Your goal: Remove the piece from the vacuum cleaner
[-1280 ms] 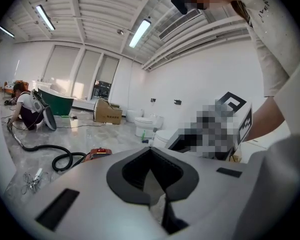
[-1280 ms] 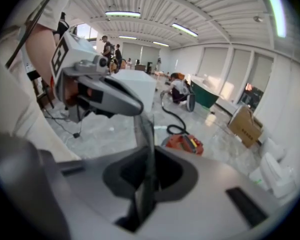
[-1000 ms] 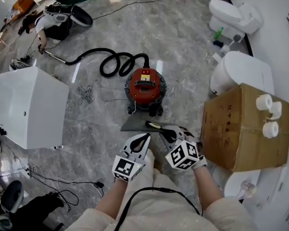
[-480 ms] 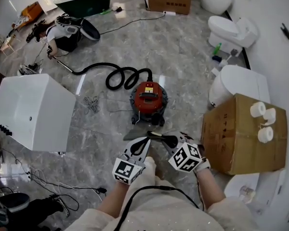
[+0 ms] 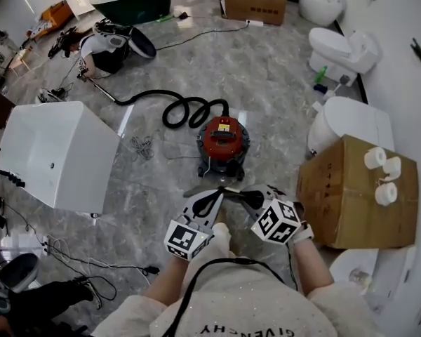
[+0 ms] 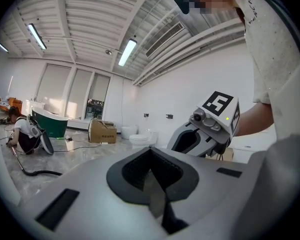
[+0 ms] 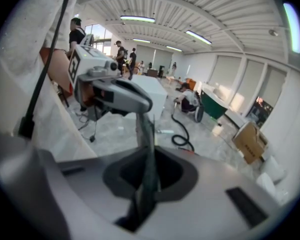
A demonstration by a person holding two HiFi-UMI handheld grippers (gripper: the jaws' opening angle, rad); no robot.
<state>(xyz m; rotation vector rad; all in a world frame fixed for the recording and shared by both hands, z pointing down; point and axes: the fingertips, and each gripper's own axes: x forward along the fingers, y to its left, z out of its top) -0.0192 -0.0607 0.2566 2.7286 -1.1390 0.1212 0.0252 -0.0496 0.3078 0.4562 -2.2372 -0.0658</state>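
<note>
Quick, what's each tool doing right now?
Left tool: closed on the flat grey piece.
Right tool: closed on the same flat grey piece.

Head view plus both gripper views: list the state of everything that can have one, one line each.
left hand-held gripper: shut on the grey piece.
right hand-held gripper: shut on the grey piece.
grey piece: gripped by both, held above the floor.
vacuum cleaner: upright on the floor.
hose: joined to the vacuum cleaner, looped.
cardboard box: closed.
</note>
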